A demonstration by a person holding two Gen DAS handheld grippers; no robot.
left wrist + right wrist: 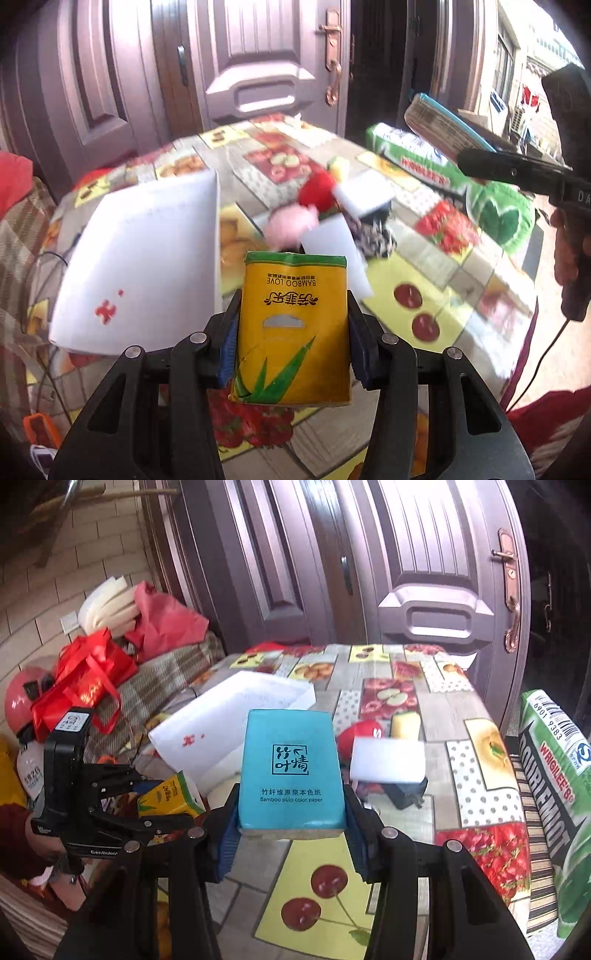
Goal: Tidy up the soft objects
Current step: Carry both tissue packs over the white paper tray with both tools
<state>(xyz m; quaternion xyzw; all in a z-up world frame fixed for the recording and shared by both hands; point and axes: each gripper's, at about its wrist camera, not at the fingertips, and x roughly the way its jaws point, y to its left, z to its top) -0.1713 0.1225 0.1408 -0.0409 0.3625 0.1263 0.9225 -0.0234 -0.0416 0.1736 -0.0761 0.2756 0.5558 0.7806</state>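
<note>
My left gripper [293, 325] is shut on a yellow tissue pack [291, 328] and holds it above the table; the pack also shows in the right wrist view [170, 794]. My right gripper [291, 801] is shut on a blue tissue pack [291, 768], which also shows in the left wrist view [443, 122] at the far right. A white open box [147, 266] lies on the table's left, also in the right wrist view [229, 723]. White sponges [388, 762], a yellow sponge [404, 725], a red plush [356, 736] and a pink plush [291, 225] lie mid-table.
A fruit-print cloth covers the table [480, 782]. A green gum-pack pillow [557, 794] hangs at the right edge. A green plush [498, 214] lies at the right. Red bags [85, 679] and a helmet [26, 698] sit left. Doors [266, 55] stand behind.
</note>
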